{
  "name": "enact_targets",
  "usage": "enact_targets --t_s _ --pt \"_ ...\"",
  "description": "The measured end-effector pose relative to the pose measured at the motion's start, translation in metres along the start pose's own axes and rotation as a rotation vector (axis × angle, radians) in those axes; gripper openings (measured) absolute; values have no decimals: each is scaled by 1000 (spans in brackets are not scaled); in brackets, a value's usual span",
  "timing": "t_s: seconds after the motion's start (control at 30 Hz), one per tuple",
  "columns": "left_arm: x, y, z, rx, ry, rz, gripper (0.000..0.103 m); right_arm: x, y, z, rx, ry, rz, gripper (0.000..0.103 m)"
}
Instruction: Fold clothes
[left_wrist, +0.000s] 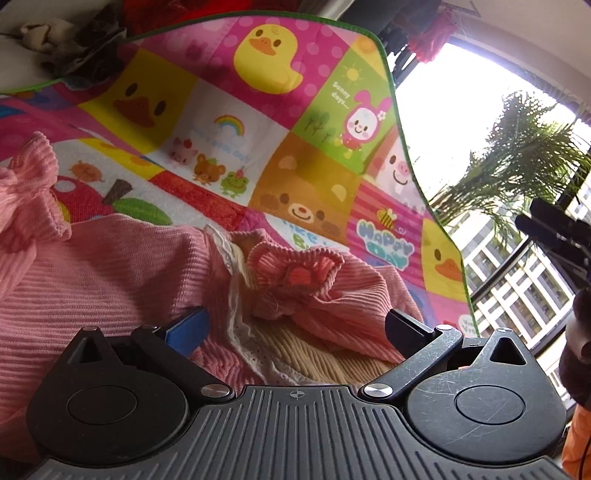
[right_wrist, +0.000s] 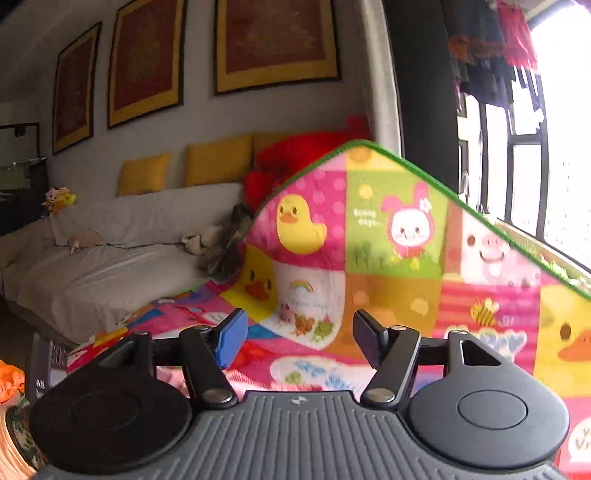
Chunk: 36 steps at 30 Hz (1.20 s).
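Currently, the pink ribbed garment (left_wrist: 110, 266) lies crumpled on the cartoon-print play mat (left_wrist: 229, 122), directly below and ahead of the left gripper (left_wrist: 295, 325). That gripper's 2 jaws stand wide apart, one on each side of the bunched cloth; neither pad presses on it, so nothing is held. A ruffled cuff (left_wrist: 295, 269) is heaped just ahead of the jaws, a second ruffled edge (left_wrist: 33, 173) rises at the far left, and a strip of white lace trim (left_wrist: 236, 295) runs beside a cream ribbed panel (left_wrist: 314, 350) between the fingers.

The right gripper (right_wrist: 299, 343) is released and empty, raised above the mat and pointing toward its upturned, green-edged far side; only a sliver of pink cloth shows below its jaws. A sofa (right_wrist: 110, 266) stands well apart at the left.

Handling assessment:
1. Weight: judged light; a small knitted piece.
2. Stiffness: soft and limp. It will sag from any single grip and will not keep a crease unaided.
3. Surface: the ribbed knit should grip well against the pads; slip is unlikely.
4. Fragility: the lace trim may snag or stretch; avoid pinching it.

Recommended hold: take a flat ribbed hem or shoulder edge with each gripper, not the ruffled cuff, then draw the cloth taut and flat before folding.
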<state>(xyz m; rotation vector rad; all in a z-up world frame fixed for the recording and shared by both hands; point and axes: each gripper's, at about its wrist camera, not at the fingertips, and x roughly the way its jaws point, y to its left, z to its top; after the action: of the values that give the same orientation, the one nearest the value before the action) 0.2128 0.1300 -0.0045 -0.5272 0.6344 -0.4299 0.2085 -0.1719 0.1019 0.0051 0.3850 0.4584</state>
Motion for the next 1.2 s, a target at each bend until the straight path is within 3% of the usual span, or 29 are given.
enact_targets --t_s 0.23,0.33,0.5,0.7,0.8,0.87,0.97,1.1,1.2 --pt "-5 -30 -1 39 3 25 103 6 -31 -103 234 199 76 94" --pt "6 -41 6 54 -10 90 103 8 -30 -129 273 237 108 103" --pt "37 -47 9 67 13 180 100 7 -27 -137 264 251 148 103" --pt "55 -50 0 95 45 219 98 8 -38 -140 328 243 226 103" --pt "55 -51 -3 113 48 233 78 8 -40 -142 347 239 239 103" --pt "53 -50 -3 120 50 233 51 7 -39 -142 347 237 238 103" --pt "39 -51 -4 137 27 204 29 7 -39 -143 354 232 239 103" --pt "19 -57 -12 220 27 246 28 7 -42 -145 370 227 247 103" --pt "7 -62 -20 312 28 330 39 7 -42 -145 372 226 247 103"
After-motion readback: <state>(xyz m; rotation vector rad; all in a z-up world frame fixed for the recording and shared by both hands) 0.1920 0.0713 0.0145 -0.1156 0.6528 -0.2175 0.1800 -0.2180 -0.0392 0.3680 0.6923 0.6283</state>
